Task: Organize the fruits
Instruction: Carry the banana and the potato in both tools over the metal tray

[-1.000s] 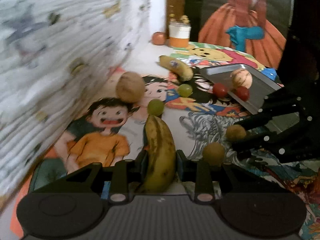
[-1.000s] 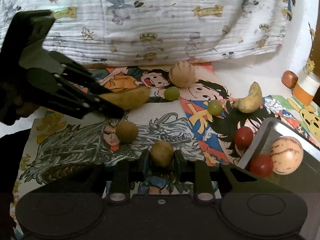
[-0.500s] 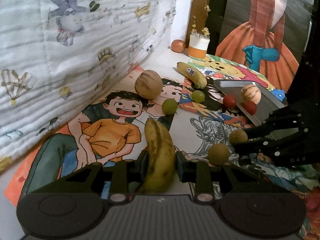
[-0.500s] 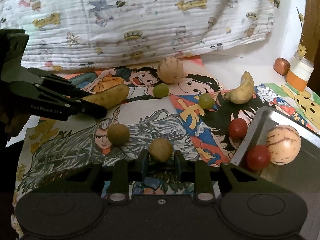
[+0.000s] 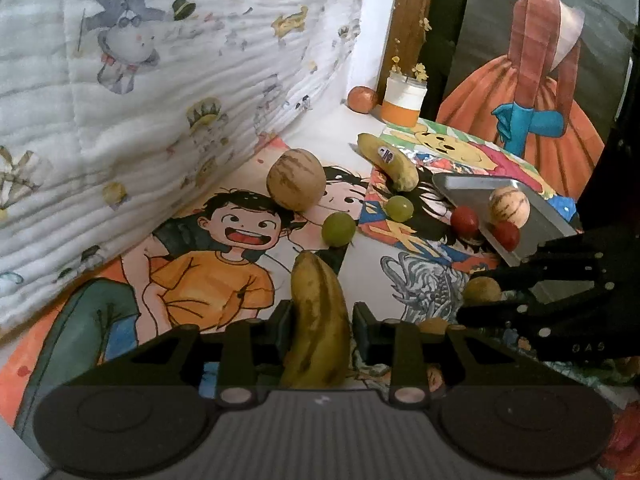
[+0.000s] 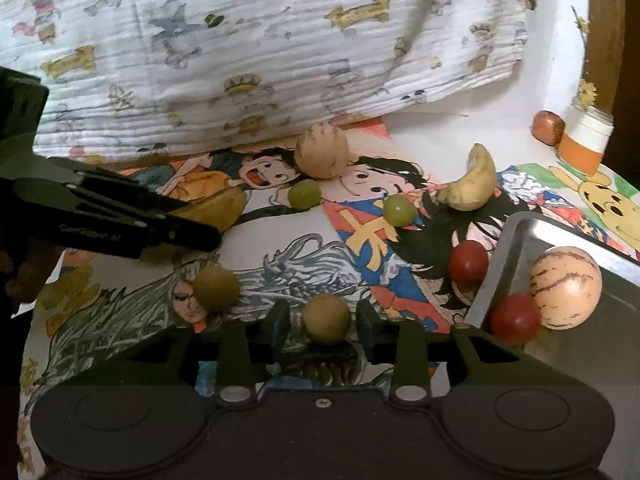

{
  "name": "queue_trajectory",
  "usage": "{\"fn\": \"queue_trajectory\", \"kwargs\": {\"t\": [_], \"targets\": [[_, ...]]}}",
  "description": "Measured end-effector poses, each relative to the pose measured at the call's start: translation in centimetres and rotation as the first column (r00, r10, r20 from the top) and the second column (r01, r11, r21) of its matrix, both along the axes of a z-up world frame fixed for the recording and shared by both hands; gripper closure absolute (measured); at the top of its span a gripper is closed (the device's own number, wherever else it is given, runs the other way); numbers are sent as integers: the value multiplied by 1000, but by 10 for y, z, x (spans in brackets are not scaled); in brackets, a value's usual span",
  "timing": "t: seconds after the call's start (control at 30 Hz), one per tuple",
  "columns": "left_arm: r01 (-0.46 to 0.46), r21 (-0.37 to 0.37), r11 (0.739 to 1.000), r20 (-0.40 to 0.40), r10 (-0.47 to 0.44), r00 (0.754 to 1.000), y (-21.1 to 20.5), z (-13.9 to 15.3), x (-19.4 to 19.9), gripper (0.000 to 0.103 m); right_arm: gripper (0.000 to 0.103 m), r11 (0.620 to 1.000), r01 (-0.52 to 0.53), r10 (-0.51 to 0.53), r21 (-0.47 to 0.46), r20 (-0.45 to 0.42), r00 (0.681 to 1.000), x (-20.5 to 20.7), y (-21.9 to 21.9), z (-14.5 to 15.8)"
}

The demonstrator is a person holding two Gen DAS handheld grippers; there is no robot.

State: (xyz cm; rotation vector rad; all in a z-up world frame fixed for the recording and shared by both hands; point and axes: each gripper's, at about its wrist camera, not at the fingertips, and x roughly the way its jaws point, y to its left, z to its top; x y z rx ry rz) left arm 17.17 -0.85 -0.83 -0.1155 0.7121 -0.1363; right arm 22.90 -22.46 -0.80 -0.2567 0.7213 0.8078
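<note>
A spotted banana (image 5: 316, 320) lies on the cartoon-print mat between the fingers of my left gripper (image 5: 320, 320). Its jaws are opening, and a thin gap shows on each side of the banana. A small round brown fruit (image 6: 326, 318) sits between the fingers of my right gripper (image 6: 322, 322), whose jaws are also opening and stand clear of it. A metal tray (image 6: 500, 248) at the right holds a striped pale fruit (image 6: 566, 286) and a red tomato (image 6: 514, 318). In the right wrist view, the left gripper (image 6: 192, 236) comes in from the left beside its banana (image 6: 220, 208).
Loose on the mat are a second brown fruit (image 6: 216, 286), two green grapes (image 6: 305, 194) (image 6: 399, 209), a tan round fruit (image 6: 322, 152), another banana (image 6: 468, 188) and a tomato (image 6: 468, 260). A quilted pillow (image 6: 280, 60) bounds the far side. A jar (image 6: 584, 144) stands far right.
Both grippers' jaws have widened: the left off the banana, the right off the brown fruit. Both views have rolled a little. The fruits stay where they were.
</note>
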Motion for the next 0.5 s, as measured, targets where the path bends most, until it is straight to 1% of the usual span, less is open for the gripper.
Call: {"fn": "queue_trajectory", "kwargs": {"t": [0.07, 0.17, 0.23, 0.27, 0.3, 0.43, 0.5], "targets": [[-6, -23, 1000, -3, 6, 1000, 1, 0, 1, 63, 64, 1000, 10, -11, 3, 7, 1000, 0, 1, 0], [-10, -26, 1000, -2, 10, 1000, 1, 0, 1, 63, 65, 1000, 19, -19, 10, 13, 1000, 0, 3, -2], [-18, -9, 1000, 0, 18, 1000, 0, 0, 1, 70, 72, 1000, 19, -19, 10, 17, 1000, -1, 3, -2], [-22, -6, 1000, -1, 22, 1000, 0, 0, 1, 70, 73, 1000, 20, -20, 13, 17, 1000, -2, 3, -2], [-26, -14, 1000, -3, 26, 1000, 1, 0, 0, 70, 75, 1000, 25, -25, 13, 19, 999, -2, 3, -2], [-51, -72, 996, -17, 50, 999, 4, 1, -6, 70, 75, 998, 60, -61, 32, 7, 998, -6, 0, -3], [-60, -97, 994, -24, 58, 998, 3, 1, -11, 71, 75, 995, 92, -91, 47, -13, 996, -8, -3, -2]]}}
